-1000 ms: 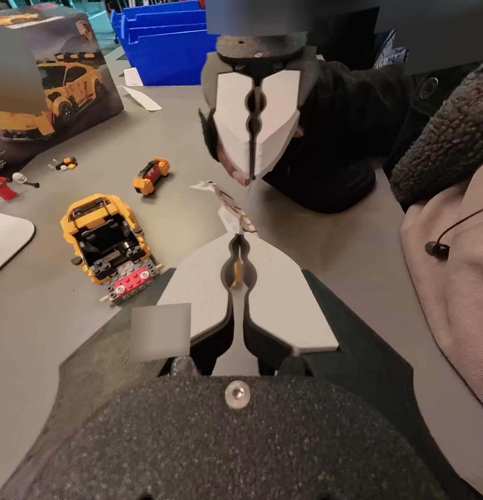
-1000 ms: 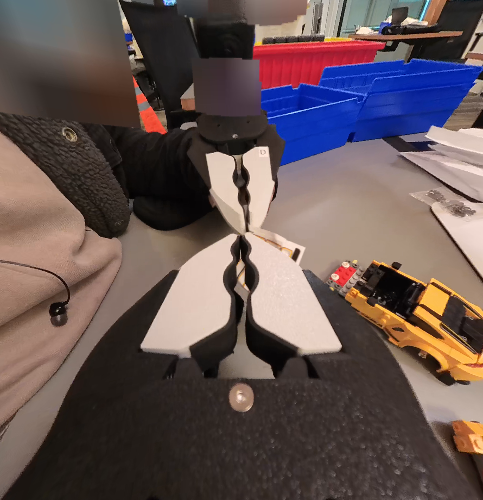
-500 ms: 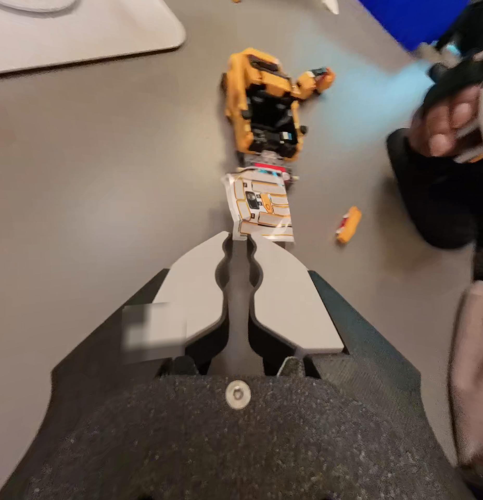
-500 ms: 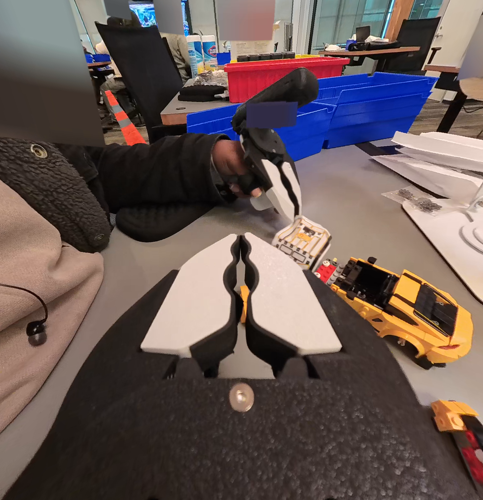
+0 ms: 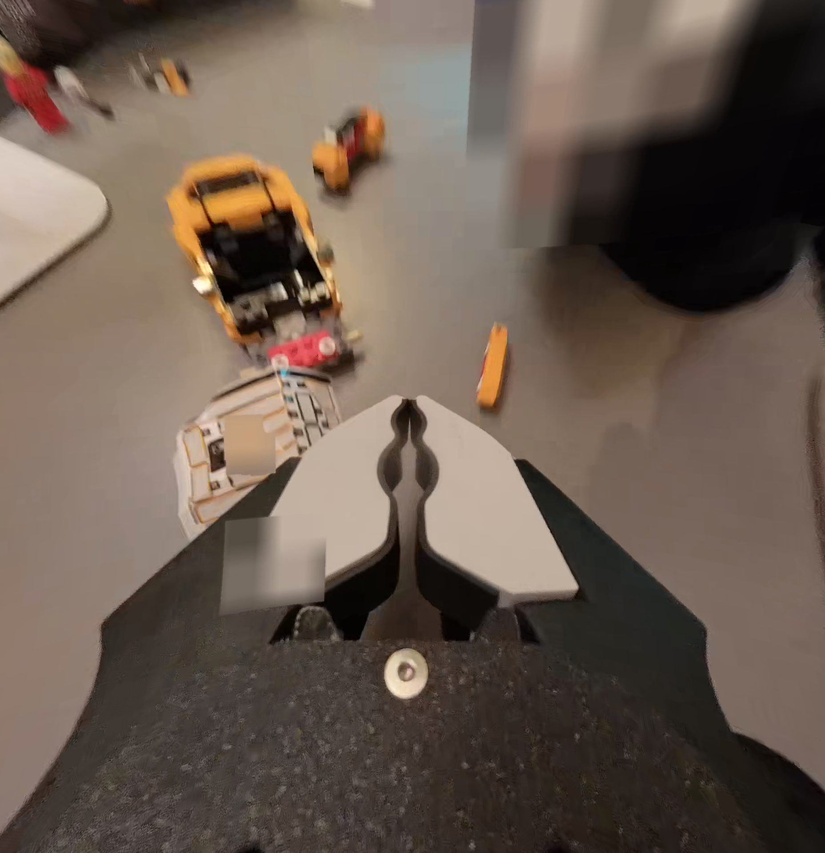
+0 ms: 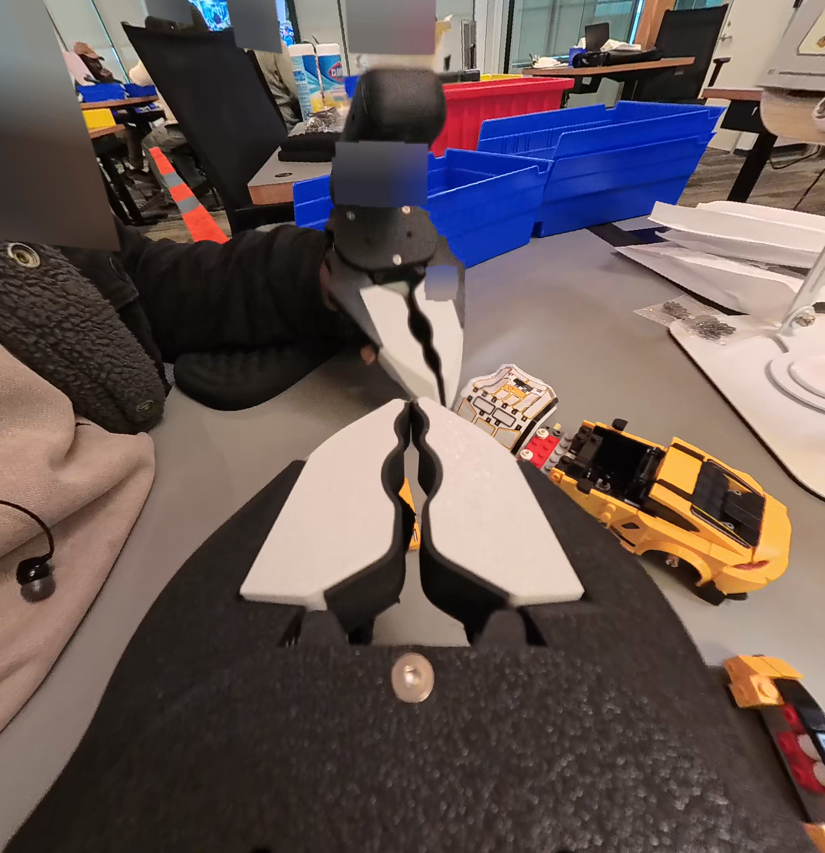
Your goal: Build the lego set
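Sticker sheet (image 5: 258, 454) now dropped beside yellow car (image 5: 253, 249), left hand-held gripper (image 5: 408, 404) pressed together empty, right hand-held gripper (image 6: 410, 406) pinching orange piece (image 6: 409, 512), blue bins' (image 6: 586, 175) contents hidden.

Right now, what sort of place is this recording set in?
Probably a shared office or lab workspace, not a home. The right wrist view shows stacked blue storage bins and a red bin at the grey table's far edge, black office chairs, and more desks by large windows beyond.

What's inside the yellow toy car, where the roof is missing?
The yellow toy car has an open cabin showing black bricks and small studs; red and grey bricks stick out at its open end. Anything deeper is too dark to see.
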